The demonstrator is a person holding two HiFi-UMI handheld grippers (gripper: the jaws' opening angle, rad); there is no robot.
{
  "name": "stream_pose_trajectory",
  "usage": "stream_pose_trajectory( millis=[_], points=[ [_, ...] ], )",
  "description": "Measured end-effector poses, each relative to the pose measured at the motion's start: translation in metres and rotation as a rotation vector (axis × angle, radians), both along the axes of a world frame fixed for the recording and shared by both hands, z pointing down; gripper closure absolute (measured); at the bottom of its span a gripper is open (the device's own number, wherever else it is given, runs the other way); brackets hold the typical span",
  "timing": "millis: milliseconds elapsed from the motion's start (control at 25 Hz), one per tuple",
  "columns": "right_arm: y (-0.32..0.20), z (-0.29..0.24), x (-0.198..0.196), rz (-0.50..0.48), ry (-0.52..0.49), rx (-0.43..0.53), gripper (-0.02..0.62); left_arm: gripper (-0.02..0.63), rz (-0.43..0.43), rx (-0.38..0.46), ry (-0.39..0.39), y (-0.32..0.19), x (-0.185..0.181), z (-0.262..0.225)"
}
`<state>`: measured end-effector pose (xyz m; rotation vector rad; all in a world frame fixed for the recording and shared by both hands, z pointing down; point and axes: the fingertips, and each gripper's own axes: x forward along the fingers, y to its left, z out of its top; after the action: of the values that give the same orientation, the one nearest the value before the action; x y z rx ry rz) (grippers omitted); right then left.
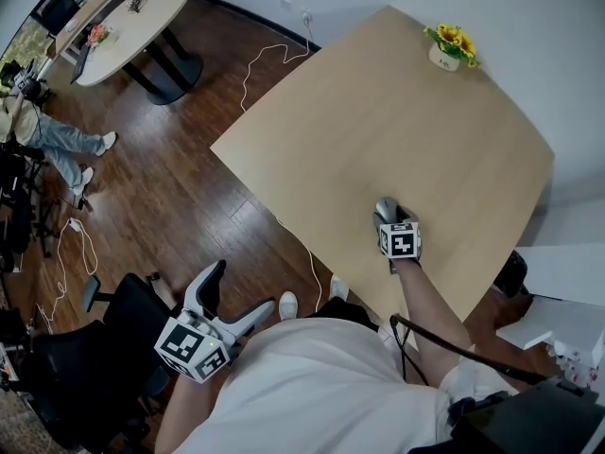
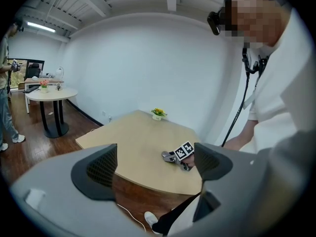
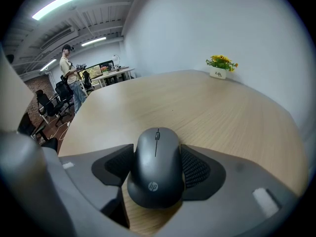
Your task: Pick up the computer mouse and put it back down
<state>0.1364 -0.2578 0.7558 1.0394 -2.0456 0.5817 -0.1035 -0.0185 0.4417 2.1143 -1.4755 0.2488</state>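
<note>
A dark grey computer mouse (image 3: 156, 167) sits between the pads of my right gripper (image 3: 157, 181), which is shut on its sides. In the head view that gripper (image 1: 387, 216) points down at the wooden table (image 1: 378, 112) near its front edge, and the mouse (image 1: 385, 206) shows just beyond the marker cube, down at the tabletop. My left gripper (image 1: 241, 289) hangs off the table at the lower left, over the floor. Its jaws (image 2: 154, 166) are open with nothing between them. From the left gripper view, the mouse (image 2: 167, 155) and the right gripper are small on the table.
A small pot of yellow flowers (image 1: 446, 50) stands at the table's far corner. A black office chair (image 1: 95, 348) is at the lower left and a round white table (image 1: 132, 22) is at the far left. A person (image 1: 57, 140) sits near it. A white cable (image 1: 269, 60) lies on the floor.
</note>
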Motion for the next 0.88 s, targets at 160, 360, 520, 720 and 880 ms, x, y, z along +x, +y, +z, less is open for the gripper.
stream_pose_trajectory(
  millis=[160, 360, 520, 720, 880],
  points=[
    [0.003, -0.007, 0.003, 0.007, 0.005, -0.007, 0.212, 0.144, 0.021, 0.015, -0.008, 0.006, -0.006, -0.004],
    [0.026, -0.058, -0.006, 0.015, -0.033, 0.067, 0.216, 0.144, 0.073, 0.041, -0.004, 0.019, -0.019, -0.006],
    [0.058, -0.112, -0.015, -0.013, -0.092, 0.129, 0.178, 0.144, 0.145, 0.069, 0.006, 0.027, -0.015, -0.007],
    [0.123, -0.176, -0.02, -0.017, -0.188, 0.158, 0.171, 0.144, 0.243, 0.09, 0.03, 0.037, -0.01, -0.005],
    [0.181, -0.215, -0.022, -0.023, -0.189, 0.177, 0.165, 0.144, 0.314, 0.112, 0.039, 0.05, -0.006, -0.004]
  ],
)
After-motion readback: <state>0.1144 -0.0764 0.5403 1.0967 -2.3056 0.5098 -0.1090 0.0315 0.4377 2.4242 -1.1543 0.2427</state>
